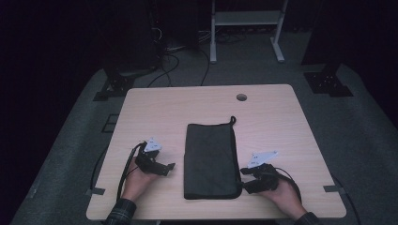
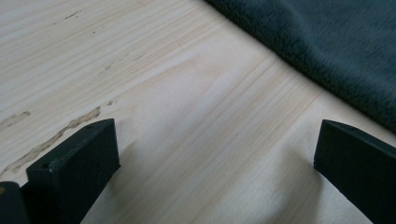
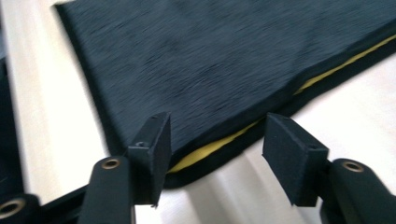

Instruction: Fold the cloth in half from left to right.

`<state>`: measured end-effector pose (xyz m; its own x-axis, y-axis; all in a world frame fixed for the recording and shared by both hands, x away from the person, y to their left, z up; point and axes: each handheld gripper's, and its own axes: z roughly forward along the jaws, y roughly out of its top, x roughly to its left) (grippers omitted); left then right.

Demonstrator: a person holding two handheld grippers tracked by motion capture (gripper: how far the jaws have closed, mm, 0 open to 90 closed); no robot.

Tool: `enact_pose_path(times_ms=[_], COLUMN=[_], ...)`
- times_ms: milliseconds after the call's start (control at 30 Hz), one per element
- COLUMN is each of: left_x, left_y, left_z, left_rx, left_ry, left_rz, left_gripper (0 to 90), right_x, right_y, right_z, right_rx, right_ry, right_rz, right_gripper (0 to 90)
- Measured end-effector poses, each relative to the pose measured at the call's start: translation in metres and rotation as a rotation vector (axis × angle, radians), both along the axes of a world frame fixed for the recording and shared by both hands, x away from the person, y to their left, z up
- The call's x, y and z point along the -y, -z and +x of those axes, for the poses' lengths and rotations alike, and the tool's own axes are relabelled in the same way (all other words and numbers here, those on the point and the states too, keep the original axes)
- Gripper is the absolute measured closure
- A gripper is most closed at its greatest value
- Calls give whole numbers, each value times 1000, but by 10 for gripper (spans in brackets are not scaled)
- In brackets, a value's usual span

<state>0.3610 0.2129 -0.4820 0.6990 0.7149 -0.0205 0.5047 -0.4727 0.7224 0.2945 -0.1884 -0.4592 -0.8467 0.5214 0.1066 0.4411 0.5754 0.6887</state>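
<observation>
Across the pale table (image 1: 155, 112) we see the dark pouch (image 1: 210, 159) lying lengthwise away from us, its near corner apparently just inside our released right gripper (image 3: 212, 149), the left gripper (image 2: 210, 172) open nearby.

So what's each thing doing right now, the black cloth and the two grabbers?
Black cloth: folded flat on the table, yellow showing in its edge.
Left gripper: open, over bare wood beside the cloth.
Right gripper: open at the cloth's edge, gripping nothing.
</observation>
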Motion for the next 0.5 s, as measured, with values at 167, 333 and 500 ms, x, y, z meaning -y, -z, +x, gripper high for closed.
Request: enact_pose_path(times_ms=[167,333,500], left_x=[8,15,22], left_y=[-8,-16,-24], left_z=[5,18,33], left_rx=[26,23,30], left_ry=[15,7,5], left_rz=[0,-13,-20], left_gripper=[0,0,0], right_x=[5,7,8], right_y=[-7,-13,-15], right_z=[23,54,85], right_rx=[45,63,68], right_ry=[64,131,181], right_rz=[16,35,50], right_gripper=[369,358,348])
